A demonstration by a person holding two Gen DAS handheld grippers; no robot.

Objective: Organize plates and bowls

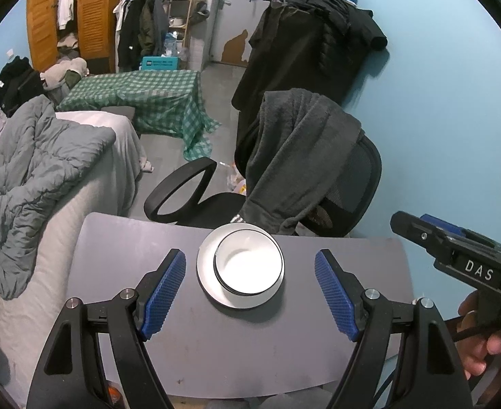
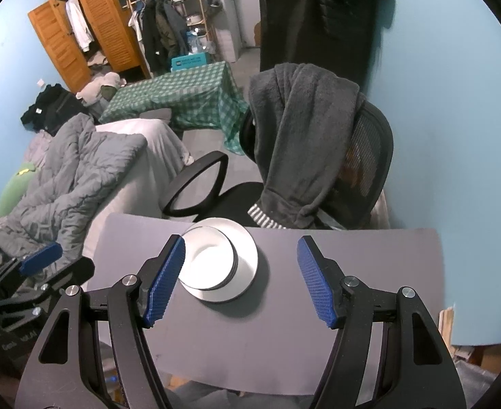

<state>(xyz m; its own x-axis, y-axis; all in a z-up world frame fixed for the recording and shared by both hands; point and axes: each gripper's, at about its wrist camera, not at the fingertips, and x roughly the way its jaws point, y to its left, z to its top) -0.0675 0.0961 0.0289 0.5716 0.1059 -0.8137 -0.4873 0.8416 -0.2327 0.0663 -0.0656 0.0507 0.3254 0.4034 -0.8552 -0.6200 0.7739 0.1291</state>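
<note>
On table [image 1: 148, 306], bowl [image 1: 248, 262] hides plate [image 1: 206, 272] center; both grippers wide apart.

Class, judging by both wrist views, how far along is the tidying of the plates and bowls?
Done: the white black-rimmed bowl sits stacked on the round white plate on the grey table. In hand: nothing; left gripper and right gripper are open. Left: no other dishes show.

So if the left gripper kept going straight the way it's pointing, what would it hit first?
Most likely the white bowl sitting on the plate: it lies centred between the open fingers of the left gripper, ahead on the grey table. Depth is hard to judge through the fisheye.
</note>
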